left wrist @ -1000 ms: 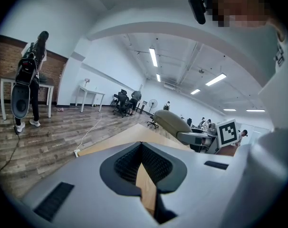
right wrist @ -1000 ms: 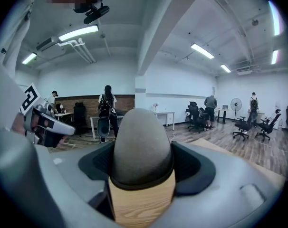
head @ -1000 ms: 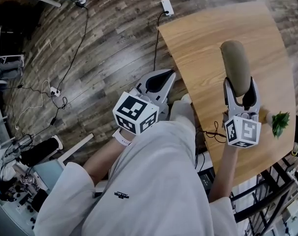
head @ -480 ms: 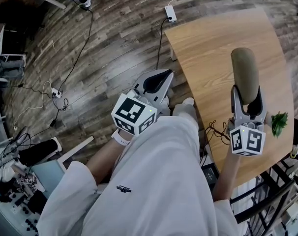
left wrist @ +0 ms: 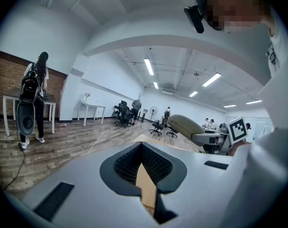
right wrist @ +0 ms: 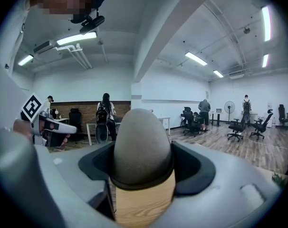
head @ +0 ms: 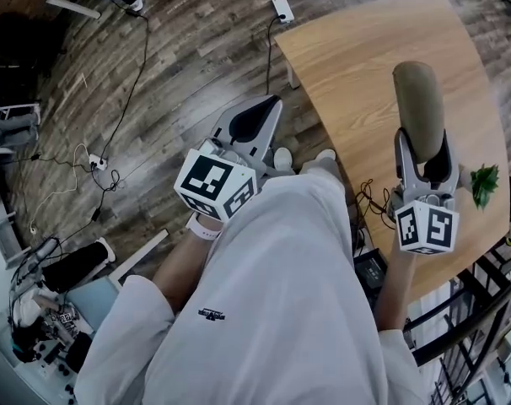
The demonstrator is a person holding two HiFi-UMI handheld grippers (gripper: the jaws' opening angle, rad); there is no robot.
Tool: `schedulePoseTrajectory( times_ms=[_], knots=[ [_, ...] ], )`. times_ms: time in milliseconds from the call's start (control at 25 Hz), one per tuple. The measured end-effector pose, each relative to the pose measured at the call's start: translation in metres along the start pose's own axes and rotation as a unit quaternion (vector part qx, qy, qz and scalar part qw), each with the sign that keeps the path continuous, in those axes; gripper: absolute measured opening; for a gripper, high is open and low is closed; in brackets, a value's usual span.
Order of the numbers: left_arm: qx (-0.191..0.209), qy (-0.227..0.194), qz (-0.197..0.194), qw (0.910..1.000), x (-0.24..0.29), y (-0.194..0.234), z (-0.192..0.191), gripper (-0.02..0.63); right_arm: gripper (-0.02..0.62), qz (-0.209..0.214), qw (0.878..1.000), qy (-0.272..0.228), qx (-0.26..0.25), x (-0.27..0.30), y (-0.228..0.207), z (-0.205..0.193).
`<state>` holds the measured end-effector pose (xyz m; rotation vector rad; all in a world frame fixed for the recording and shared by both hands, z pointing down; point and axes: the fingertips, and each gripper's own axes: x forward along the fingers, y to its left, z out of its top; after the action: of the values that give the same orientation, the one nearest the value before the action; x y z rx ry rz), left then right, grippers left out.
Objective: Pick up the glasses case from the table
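An olive-grey, oblong glasses case (head: 417, 108) is held above the wooden table (head: 357, 49) at the right of the head view. My right gripper (head: 424, 143) is shut on its near end, one jaw on each side. The right gripper view shows the case's rounded end (right wrist: 141, 146) filling the gap between the pads of my right gripper (right wrist: 143, 161), with table wood below. My left gripper (head: 268, 110) hangs over the floor left of the table, its jaws together with nothing in them. From my left gripper (left wrist: 143, 148) the case (left wrist: 187, 125) appears to the right.
A small green plant (head: 485, 184) sits at the table's right edge near my right hand. A power strip (head: 282, 8) and cables (head: 112, 125) lie on the plank floor. Several people and office chairs (right wrist: 239, 127) are far off in the room.
Both grippers have risen a little. The case has stayed in the right gripper's hold and drifted right, farther over the table. The left gripper's marker cube has drifted left.
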<state>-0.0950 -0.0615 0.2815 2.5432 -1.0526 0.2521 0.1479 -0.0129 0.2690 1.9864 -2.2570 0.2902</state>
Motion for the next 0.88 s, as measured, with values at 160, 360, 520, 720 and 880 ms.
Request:
schedulePoseTrajectory(
  times_ms=[160,360,520,720,880],
  knots=[
    [0.006,-0.005,0.0,1.0,-0.002,0.003,0.01,0.0,0.367,0.013,1.0,0.002,0.009,0.001,0.007,0.004],
    [0.008,-0.003,-0.012,0.9999,-0.001,-0.002,0.005,0.0,0.367,0.024,1.0,-0.004,0.015,-0.003,0.017,0.006],
    [0.009,-0.005,-0.024,0.9997,-0.004,-0.003,0.009,0.0,0.367,0.025,1.0,-0.012,0.013,-0.001,0.03,0.011],
    [0.013,-0.009,-0.032,0.9994,-0.007,-0.005,0.013,0.0,0.367,0.021,0.999,-0.015,0.02,-0.002,0.041,0.012],
    [0.012,-0.012,-0.033,0.9993,-0.011,-0.005,0.014,0.0,0.366,0.026,0.999,-0.016,0.019,-0.008,0.047,0.015]
  ],
)
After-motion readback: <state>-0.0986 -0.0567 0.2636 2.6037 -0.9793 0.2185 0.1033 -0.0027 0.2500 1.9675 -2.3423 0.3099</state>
